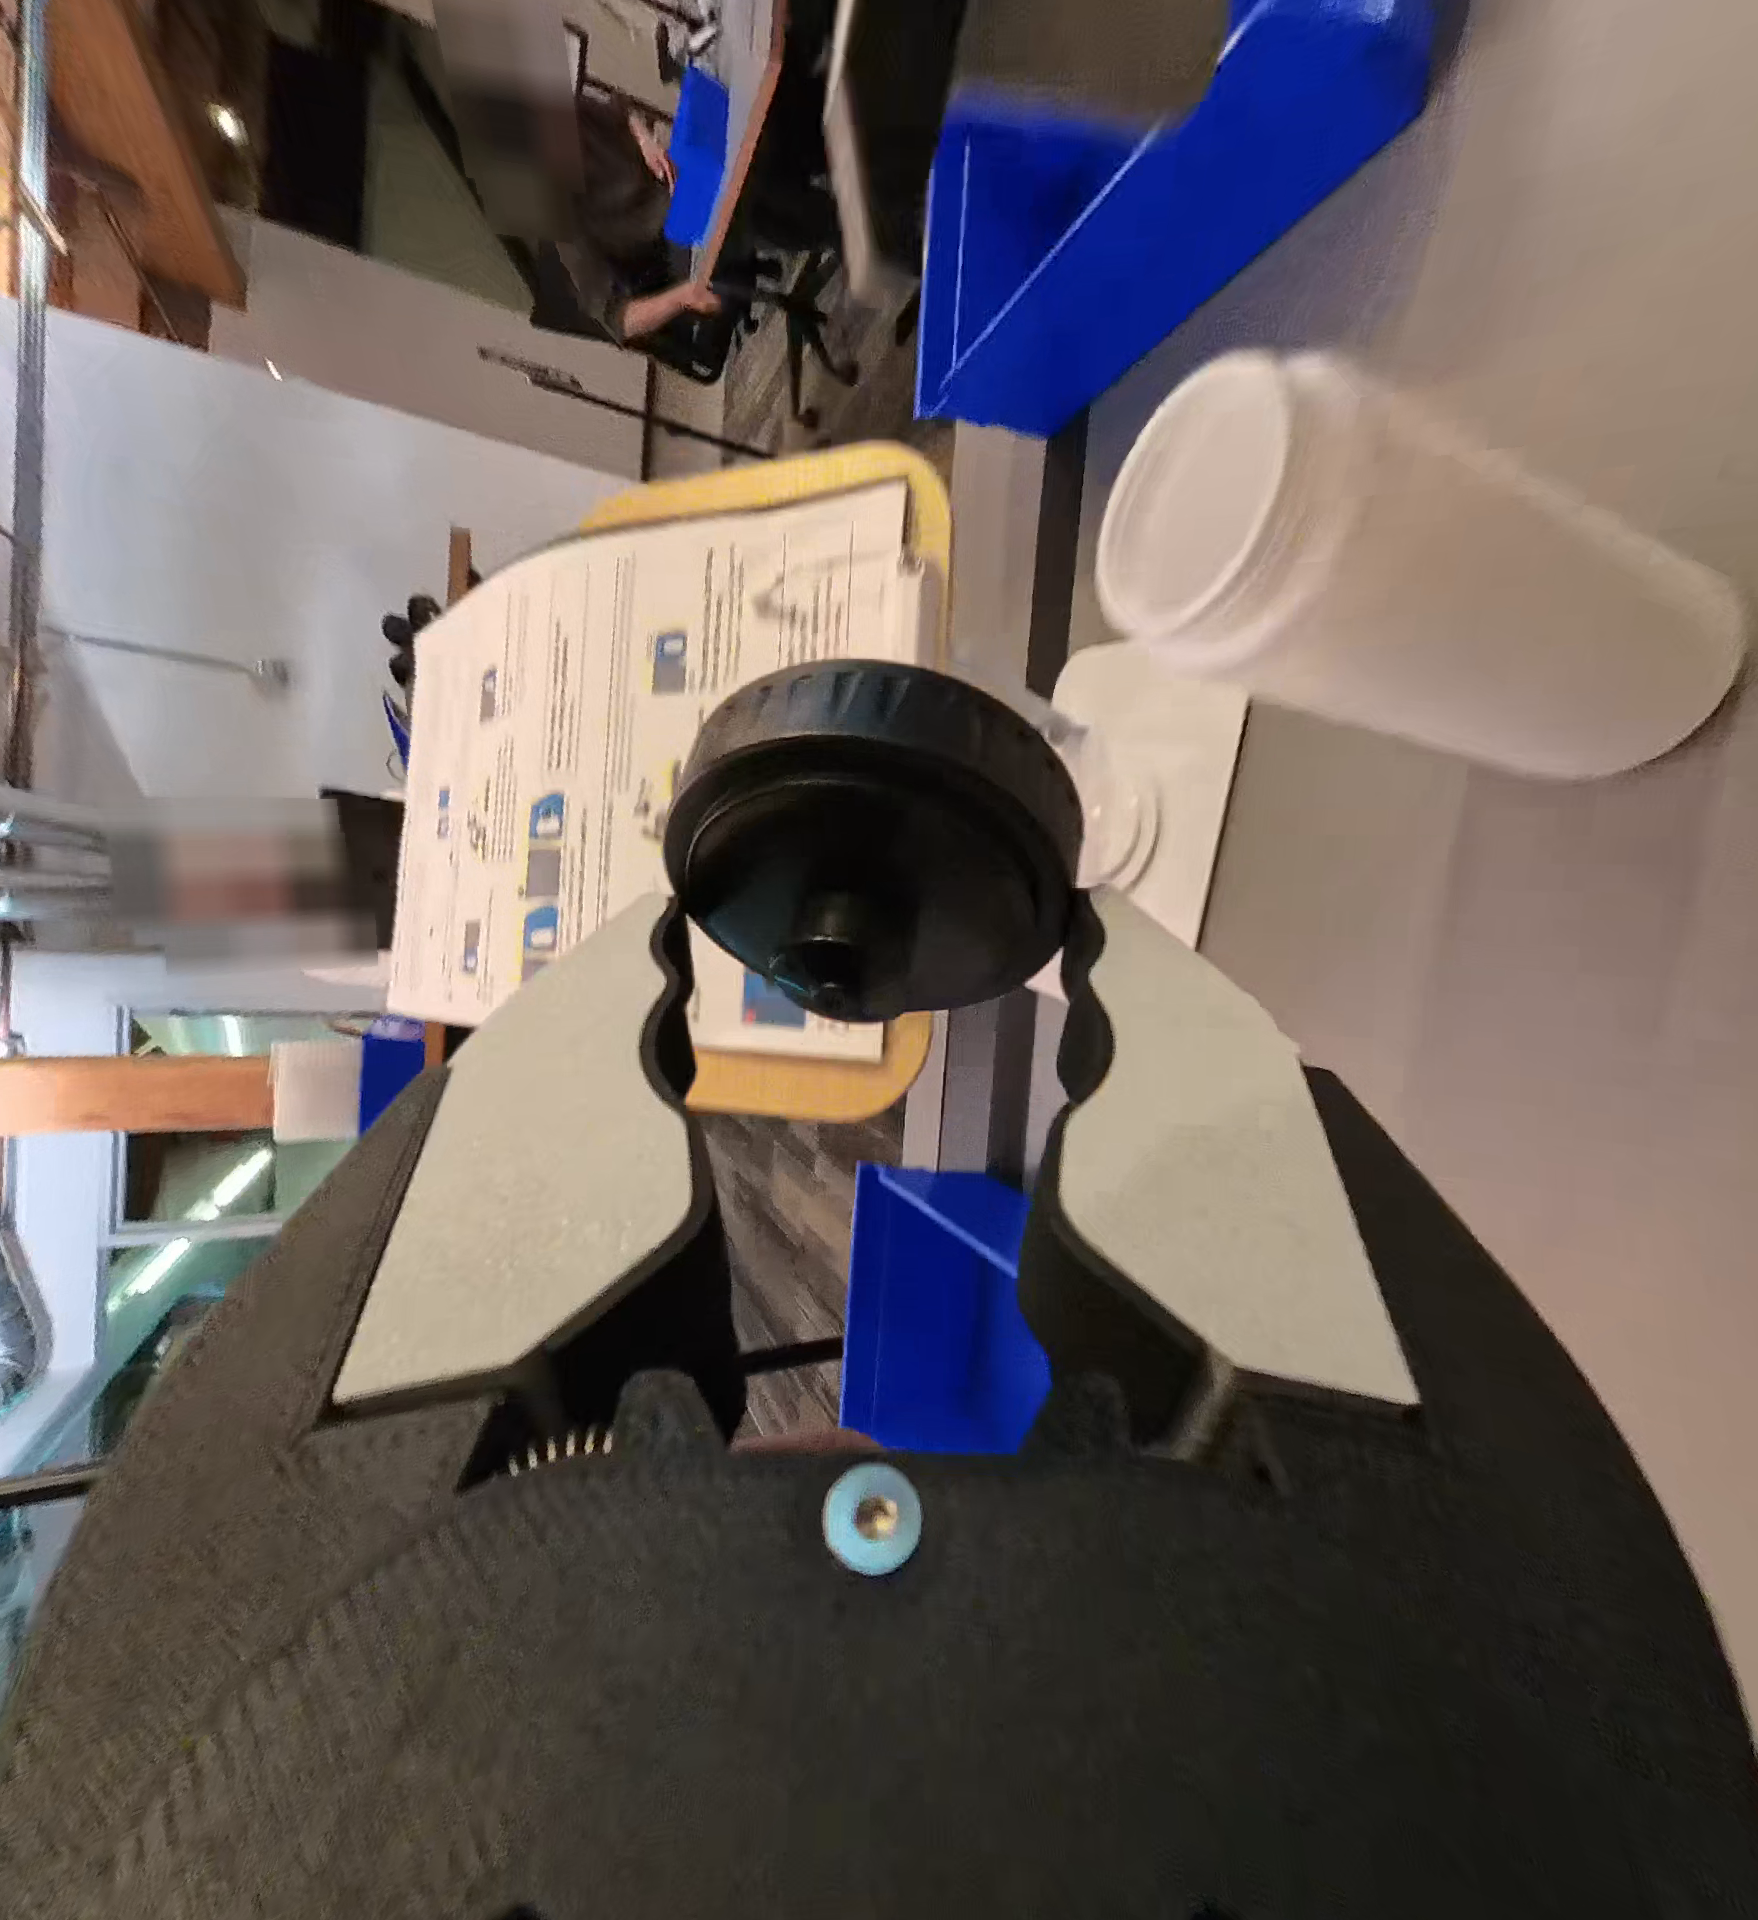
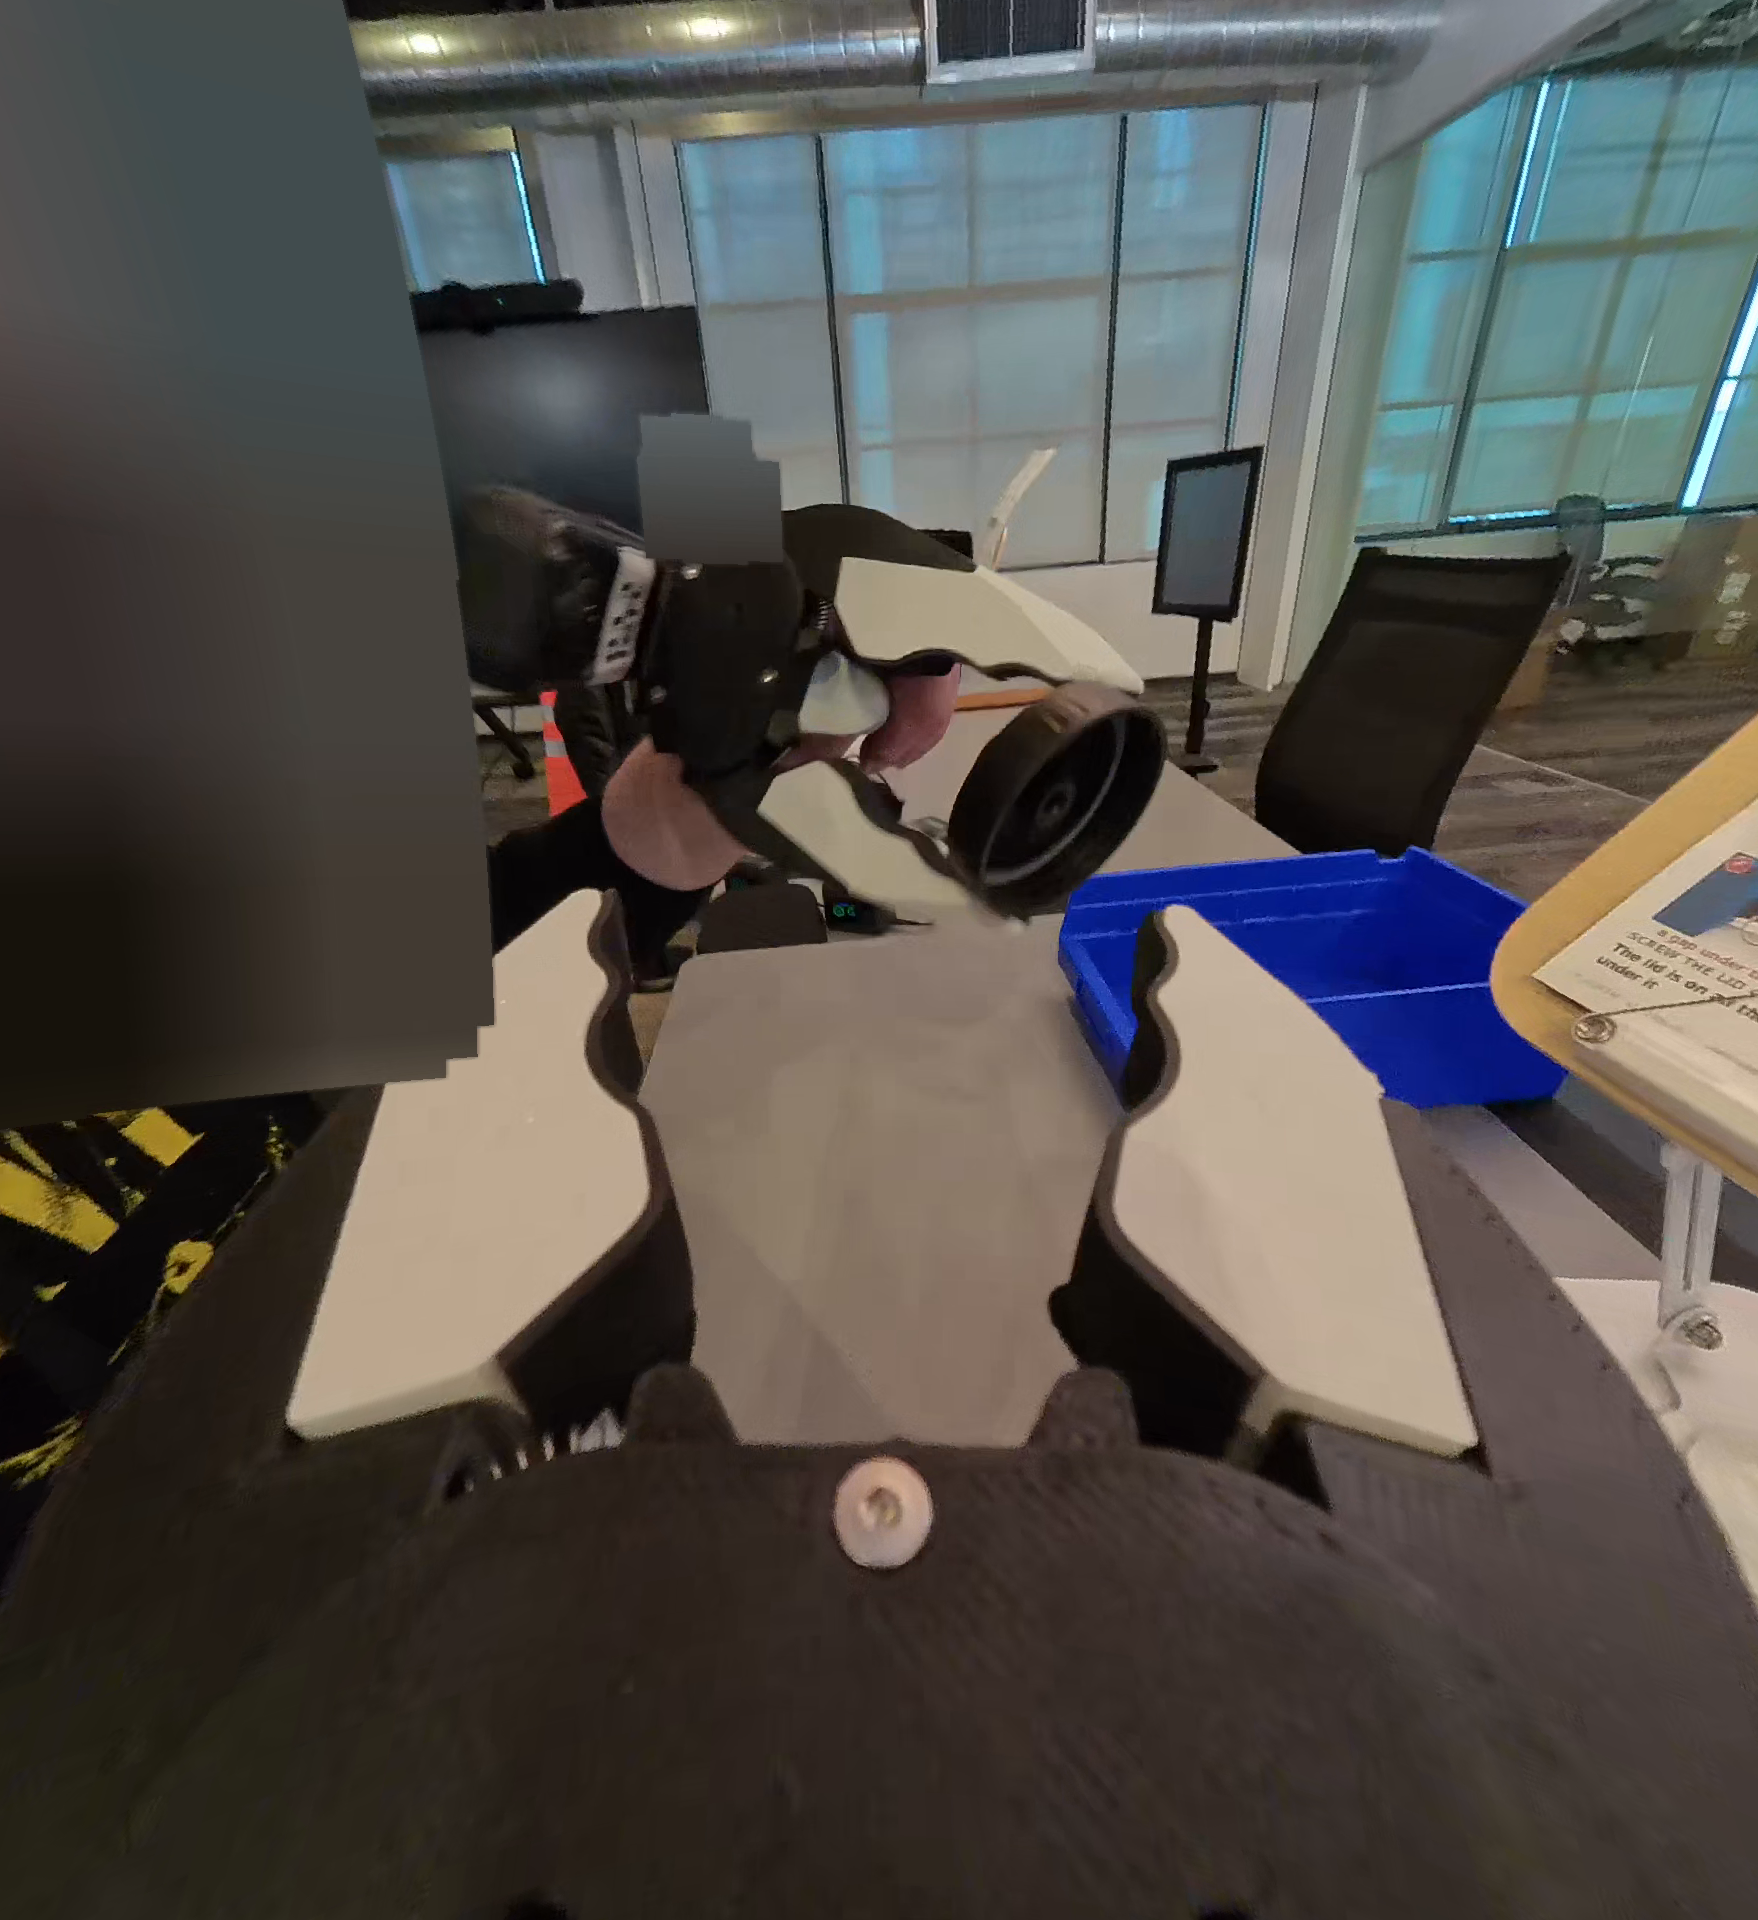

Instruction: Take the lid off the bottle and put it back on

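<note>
Left gripper (image 1: 870, 914): clamped on black lid (image 1: 870, 842) by its ribbed rim (light, rigid; best hold there). Bottle (image 1: 1426, 566): translucent, open, standing on the table, apart from the lid. Right gripper (image 2: 885, 987): jaws spread, empty.

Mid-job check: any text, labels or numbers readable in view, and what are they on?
Instruction sheet on the clipboard: printed lines with pictures; wording not reproduced here, and blurred in the left wrist view.
Small green display: too small to read.
Lid, bottle, blue bin: no markings visible.
</note>
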`<state>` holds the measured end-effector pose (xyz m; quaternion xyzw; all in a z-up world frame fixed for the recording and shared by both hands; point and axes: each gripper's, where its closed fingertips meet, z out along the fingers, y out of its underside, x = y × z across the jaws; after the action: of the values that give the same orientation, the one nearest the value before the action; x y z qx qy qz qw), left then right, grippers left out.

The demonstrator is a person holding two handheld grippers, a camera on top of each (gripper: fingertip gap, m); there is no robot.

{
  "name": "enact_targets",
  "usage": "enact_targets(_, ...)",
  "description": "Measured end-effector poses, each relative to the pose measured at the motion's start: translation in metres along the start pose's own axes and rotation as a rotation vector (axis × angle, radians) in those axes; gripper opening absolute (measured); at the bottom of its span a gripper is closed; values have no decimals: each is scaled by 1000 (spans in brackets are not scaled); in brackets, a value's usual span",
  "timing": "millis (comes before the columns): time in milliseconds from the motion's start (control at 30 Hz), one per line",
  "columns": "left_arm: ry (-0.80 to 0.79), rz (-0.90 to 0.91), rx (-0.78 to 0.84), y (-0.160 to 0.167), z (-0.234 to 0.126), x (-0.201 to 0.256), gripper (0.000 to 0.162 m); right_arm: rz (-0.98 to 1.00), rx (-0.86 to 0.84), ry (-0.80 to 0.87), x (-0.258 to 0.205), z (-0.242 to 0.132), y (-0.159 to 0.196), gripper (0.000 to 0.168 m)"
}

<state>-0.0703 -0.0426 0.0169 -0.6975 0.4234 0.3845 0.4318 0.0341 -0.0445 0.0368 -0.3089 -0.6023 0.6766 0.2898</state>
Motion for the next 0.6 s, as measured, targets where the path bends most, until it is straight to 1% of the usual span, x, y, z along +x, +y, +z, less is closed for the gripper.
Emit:
enact_targets(100,-1,50,0,-30,8,15,68,-18,-93,92,4,16,9,91)
enact_targets(167,-17,84,-4,-43,14,20,68,-1,-140,151,11,20,17,84)
enact_targets(233,-21,95,-14,-51,19,23,68,42,-158,166,15,22,23,78)
enact_targets(300,-38,122,-26,-57,24,25,68,76,-172,162,18,22,30,65)
enact_targets(333,-38,136,-33,-59,26,26,68,77,-182,169,20,22,33,56)
enact_targets(467,-60,177,-70,-64,32,28,69,66,-178,204,30,17,39,30)
enact_targets(533,-59,174,-60,-65,34,28,69,66,-173,190,31,16,40,29)
enact_targets(600,-62,151,-22,-68,31,26,66,102,-127,130,28,12,35,29)
